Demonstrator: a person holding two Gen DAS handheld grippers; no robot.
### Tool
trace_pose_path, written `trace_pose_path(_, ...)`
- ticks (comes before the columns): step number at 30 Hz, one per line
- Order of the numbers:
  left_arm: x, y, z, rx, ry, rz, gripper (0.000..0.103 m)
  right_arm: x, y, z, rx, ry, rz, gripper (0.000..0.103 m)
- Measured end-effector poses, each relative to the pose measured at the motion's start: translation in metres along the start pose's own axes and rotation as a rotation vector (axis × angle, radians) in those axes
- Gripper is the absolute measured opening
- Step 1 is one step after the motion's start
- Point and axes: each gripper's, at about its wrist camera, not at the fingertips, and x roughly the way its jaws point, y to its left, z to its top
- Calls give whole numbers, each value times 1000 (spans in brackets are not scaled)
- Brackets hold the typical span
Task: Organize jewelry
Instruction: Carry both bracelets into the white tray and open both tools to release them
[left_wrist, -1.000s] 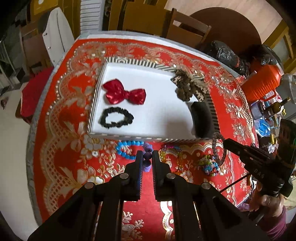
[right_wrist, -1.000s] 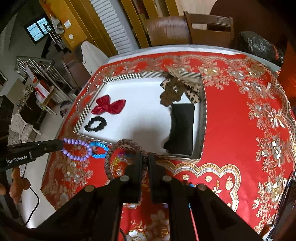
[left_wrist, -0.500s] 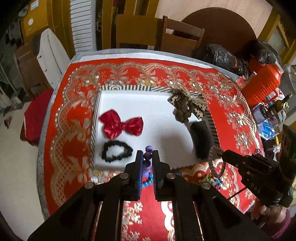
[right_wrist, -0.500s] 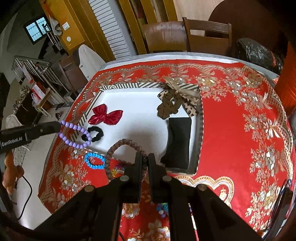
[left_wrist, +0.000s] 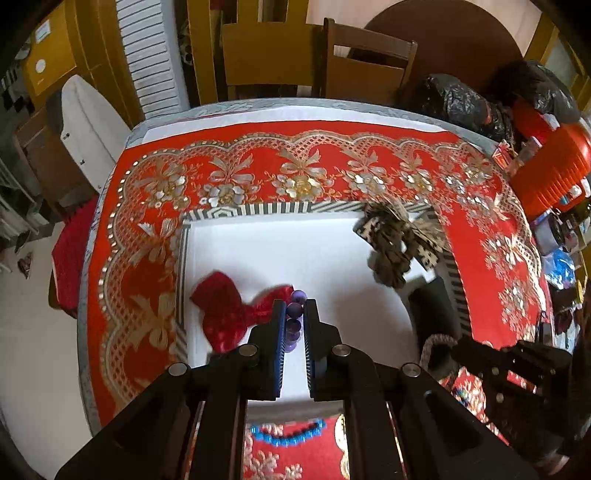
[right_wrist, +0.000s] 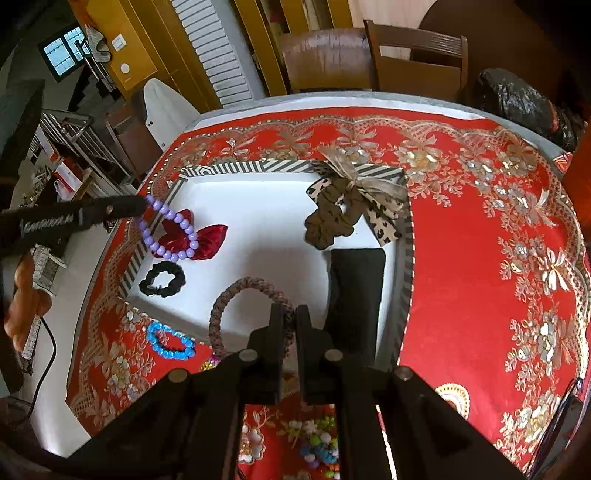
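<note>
My left gripper (left_wrist: 294, 308) is shut on a purple bead bracelet (left_wrist: 294, 317) and holds it above the white tray (left_wrist: 258, 214), by the red bow (left_wrist: 229, 314). In the right wrist view the purple bracelet (right_wrist: 173, 236) hangs from the left gripper (right_wrist: 142, 205) over the tray's left side. My right gripper (right_wrist: 290, 314) is shut on a brown braided bracelet (right_wrist: 229, 299), held above the tray's (right_wrist: 236, 168) near edge. A blue bead bracelet (right_wrist: 170, 341) and a multicoloured bead bracelet (right_wrist: 317, 446) lie on the red cloth in front of the tray.
The tray also holds a black scrunchie (right_wrist: 162, 282), a leopard-print bow with a brown scrunchie (right_wrist: 347, 210) and a black pouch (right_wrist: 356, 291). An orange container (left_wrist: 546, 173) and clutter stand at the table's right edge. Chairs (left_wrist: 362, 62) stand behind the table.
Both grippers have moved forward from the cloth in front of the tray to above the tray, carrying their bracelets. The blue bracelet stays on the cloth.
</note>
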Motion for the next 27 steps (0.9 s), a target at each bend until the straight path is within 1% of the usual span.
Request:
trace_pose_path(6,21,2,27,-2,12,-16,0,14,-6,16,6,5,-13,6)
trace_pose_path(9,37,9,42,-41,26,-58,0,23,-10,22,15,10,-18,6)
trace_pose_path(12,54,17,52,-68,43,-72,0,36,-12,25,15,30,-26,6)
trace_pose_path(15,70,27,54,-82,57,-31,0,51,-13,27,-2,50,-52,6)
trace_pose_path(16,78,34,54,-91,66,-7,0,56,-14,27,-7,60,-62,6)
trace_pose_path(19,91,50,51,-126,87,28,0,70,-15,27,-1,88,-56,6)
trace_pose_path(23,100,71,46,-169,104,69,0,83,-13,25,-16,112,-63,6)
trace_pose_path(27,102,77,41,-178,112,102,0,90,-13,22,-29,124,-89,7)
